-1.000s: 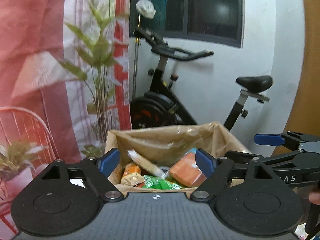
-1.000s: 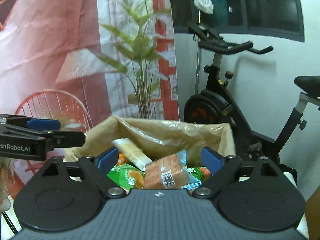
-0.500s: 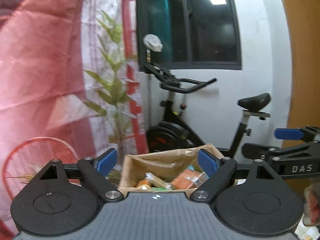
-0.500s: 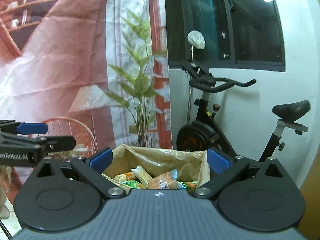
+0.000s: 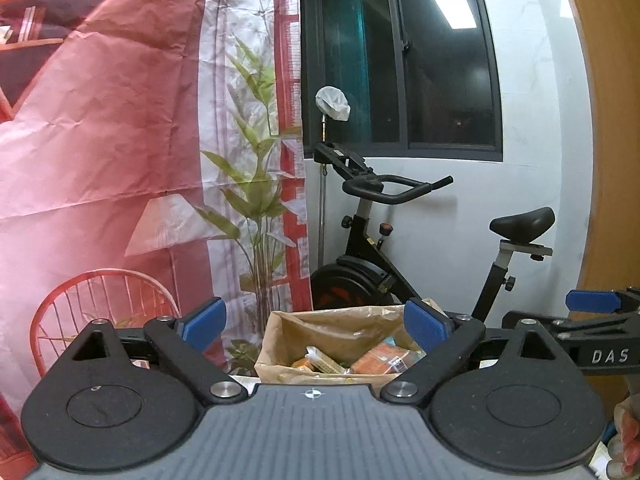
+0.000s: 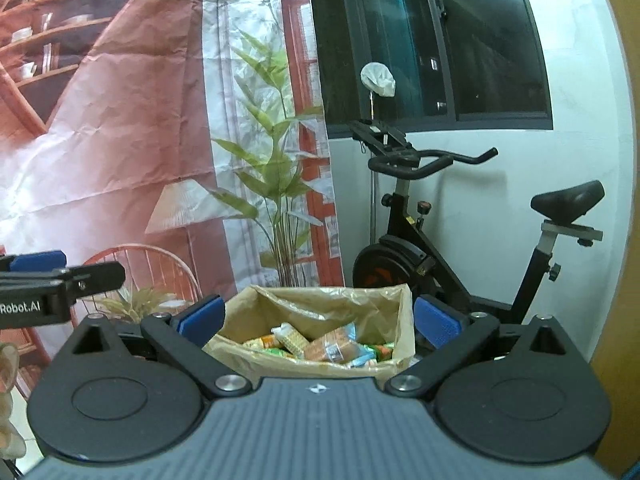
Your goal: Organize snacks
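A brown paper bag [image 5: 280, 332] [image 6: 244, 322] stands open ahead of both grippers, filled with several snack packets [image 5: 384, 362] [image 6: 332, 346] in orange, green and beige. My left gripper [image 5: 314, 326] is drawn back from the bag; its jaws are opening and nothing lies between the blue pads. My right gripper [image 6: 320, 320] stands open, also empty and back from the bag. Each gripper shows at the edge of the other's view: the right one [image 5: 596, 320], the left one [image 6: 48, 276].
A black exercise bike [image 5: 376, 248] [image 6: 432, 248] stands right behind the bag against a white wall. A red and white printed backdrop [image 5: 100, 140] hangs on the left. A wooden panel [image 5: 612, 160] borders the right side. A person's hand [image 5: 626, 440] shows at the lower right.
Both grippers have pulled back and risen away from the bag, which now looks smaller and lower. Both pairs of jaws have spread a little wider.
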